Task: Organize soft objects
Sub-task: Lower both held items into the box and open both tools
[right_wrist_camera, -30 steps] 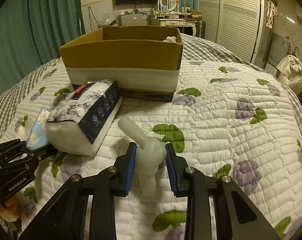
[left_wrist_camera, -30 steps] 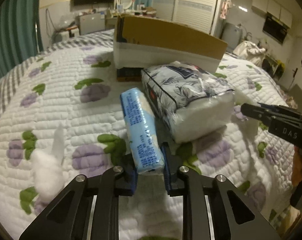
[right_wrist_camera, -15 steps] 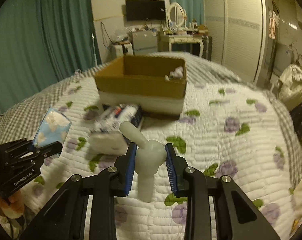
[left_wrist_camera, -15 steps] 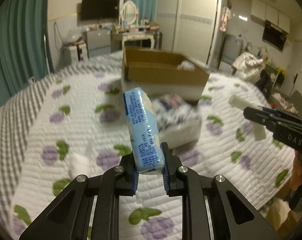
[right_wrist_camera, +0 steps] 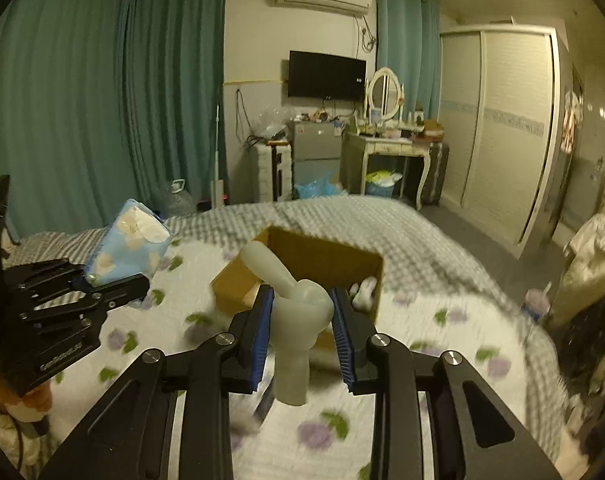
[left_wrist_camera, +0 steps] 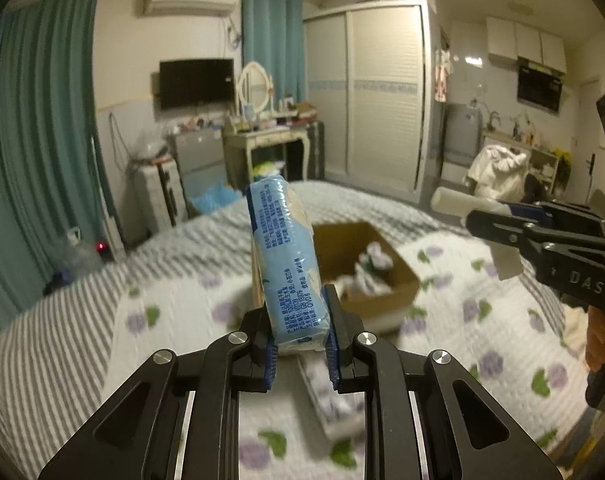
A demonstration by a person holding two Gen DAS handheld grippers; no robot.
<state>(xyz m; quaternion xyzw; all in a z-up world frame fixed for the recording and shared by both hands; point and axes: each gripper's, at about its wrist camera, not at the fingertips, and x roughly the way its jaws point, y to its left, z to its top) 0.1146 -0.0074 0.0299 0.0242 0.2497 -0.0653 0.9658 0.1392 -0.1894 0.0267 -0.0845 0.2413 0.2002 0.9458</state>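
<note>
My left gripper [left_wrist_camera: 300, 334] is shut on a light blue tissue pack [left_wrist_camera: 286, 256] and holds it upright, high above the bed. It also shows in the right wrist view [right_wrist_camera: 132, 246]. My right gripper [right_wrist_camera: 302, 332] is shut on a white soft toy [right_wrist_camera: 298, 312], which shows in the left wrist view [left_wrist_camera: 454, 202] as well. An open cardboard box [left_wrist_camera: 366, 264] with white soft things inside sits on the quilt ahead of and below both grippers; it also shows in the right wrist view [right_wrist_camera: 322, 256].
The bed has a white quilt with purple flowers [left_wrist_camera: 182, 300]. A blurred patterned tissue pack [left_wrist_camera: 330, 400] lies on it below my left gripper. Teal curtains [right_wrist_camera: 102, 100], a dressing table [right_wrist_camera: 386, 148], a TV and a wardrobe stand beyond the bed.
Both grippers have risen high off the quilt with their loads. The box now lies lower in view and I look down into it. The patterned pack stays on the bed.
</note>
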